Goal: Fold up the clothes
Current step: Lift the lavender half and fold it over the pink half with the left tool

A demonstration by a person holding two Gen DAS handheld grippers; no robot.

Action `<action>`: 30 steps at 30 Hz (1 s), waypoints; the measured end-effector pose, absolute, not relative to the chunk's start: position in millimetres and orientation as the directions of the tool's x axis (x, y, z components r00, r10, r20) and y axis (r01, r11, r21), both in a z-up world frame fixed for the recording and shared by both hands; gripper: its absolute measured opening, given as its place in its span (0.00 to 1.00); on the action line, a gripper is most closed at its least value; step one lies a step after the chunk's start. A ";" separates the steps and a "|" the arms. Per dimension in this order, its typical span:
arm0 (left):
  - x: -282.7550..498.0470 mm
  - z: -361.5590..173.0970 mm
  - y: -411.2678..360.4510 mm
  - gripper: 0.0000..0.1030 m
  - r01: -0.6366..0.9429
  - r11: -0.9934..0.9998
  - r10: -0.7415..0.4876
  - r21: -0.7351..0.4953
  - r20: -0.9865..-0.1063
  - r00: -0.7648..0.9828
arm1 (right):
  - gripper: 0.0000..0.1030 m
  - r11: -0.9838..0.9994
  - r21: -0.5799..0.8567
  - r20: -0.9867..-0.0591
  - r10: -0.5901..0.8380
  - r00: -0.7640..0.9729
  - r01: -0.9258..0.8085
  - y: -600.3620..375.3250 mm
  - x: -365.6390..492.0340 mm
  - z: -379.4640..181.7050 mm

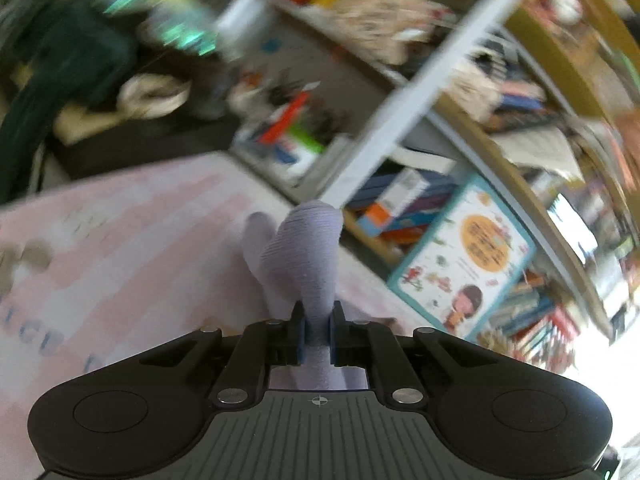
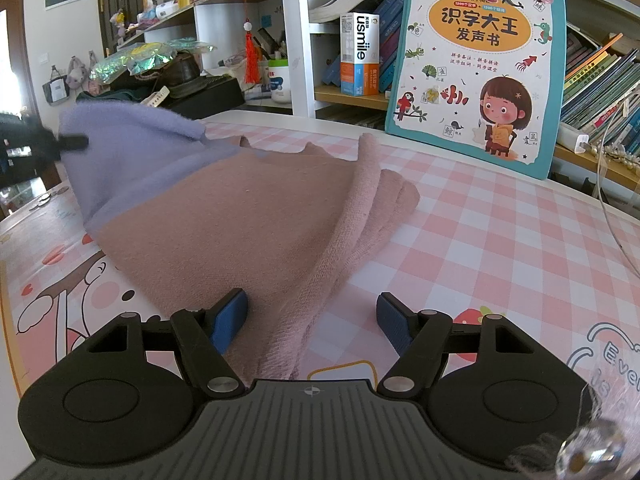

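Left gripper (image 1: 318, 336) clamped on soft lilac knit cloth (image 1: 304, 256), lifted. Right gripper (image 2: 312, 320) spread wide, folded dusty-pink knit cloth (image 2: 248, 216) between and ahead. Risk: thin pinch slipping, or lifting dragging the pink folds askew.

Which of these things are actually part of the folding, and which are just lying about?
Part of the job: purple cloth, left claw gripping it, pink cloth, open right claw.

Lying about: picture book, usmile box, red tassel, shelf books.
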State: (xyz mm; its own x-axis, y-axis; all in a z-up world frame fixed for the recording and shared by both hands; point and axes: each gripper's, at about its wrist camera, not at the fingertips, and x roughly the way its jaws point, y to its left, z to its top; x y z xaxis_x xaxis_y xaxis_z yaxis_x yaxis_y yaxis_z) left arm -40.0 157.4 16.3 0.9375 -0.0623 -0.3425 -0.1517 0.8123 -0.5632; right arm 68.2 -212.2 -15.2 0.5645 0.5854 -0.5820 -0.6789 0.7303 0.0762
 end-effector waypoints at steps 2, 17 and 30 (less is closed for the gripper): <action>-38.8 29.9 138.8 0.09 -0.107 0.853 -0.074 -0.510 -0.322 0.944 | 0.67 0.730 0.076 -0.582 0.585 0.564 -0.679 -212.4 68.1 -15.1; -25.0 37.0 -46.4 0.10 0.300 0.954 -0.275 0.005 -0.382 0.882 | 0.67 0.730 0.080 -0.583 0.587 0.563 -0.679 -213.3 68.9 -14.7; -20.0 17.1 -55.3 0.15 0.329 0.944 -0.276 0.028 -0.481 0.832 | 0.67 0.730 0.082 -0.583 0.587 0.561 -0.679 -213.3 69.6 -14.9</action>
